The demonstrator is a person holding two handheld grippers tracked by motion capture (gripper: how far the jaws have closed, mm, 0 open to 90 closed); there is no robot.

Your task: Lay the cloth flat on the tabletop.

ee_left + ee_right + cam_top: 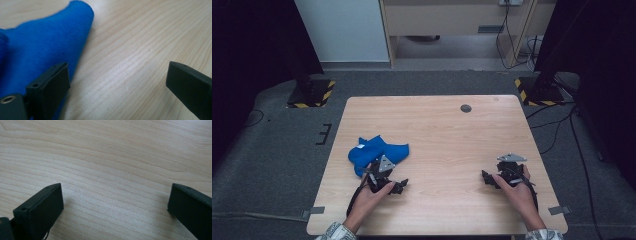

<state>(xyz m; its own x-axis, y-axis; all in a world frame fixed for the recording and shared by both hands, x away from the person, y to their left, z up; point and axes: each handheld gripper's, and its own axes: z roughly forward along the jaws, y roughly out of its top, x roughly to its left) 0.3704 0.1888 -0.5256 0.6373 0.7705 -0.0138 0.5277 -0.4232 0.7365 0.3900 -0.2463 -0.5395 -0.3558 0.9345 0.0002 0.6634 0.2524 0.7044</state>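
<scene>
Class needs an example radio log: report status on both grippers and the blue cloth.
Left gripper open, beside blue cloth, nothing between jaws. Right gripper open over bare table. Cloth crumpled, untouched. Nothing in the way.

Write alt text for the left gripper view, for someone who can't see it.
The left gripper hovers with its two black jaws wide open over a pale wooden table. A fuzzy blue cloth lies at the left, beside and behind the left-hand jaw; nothing is between the jaws but bare wood.
</scene>
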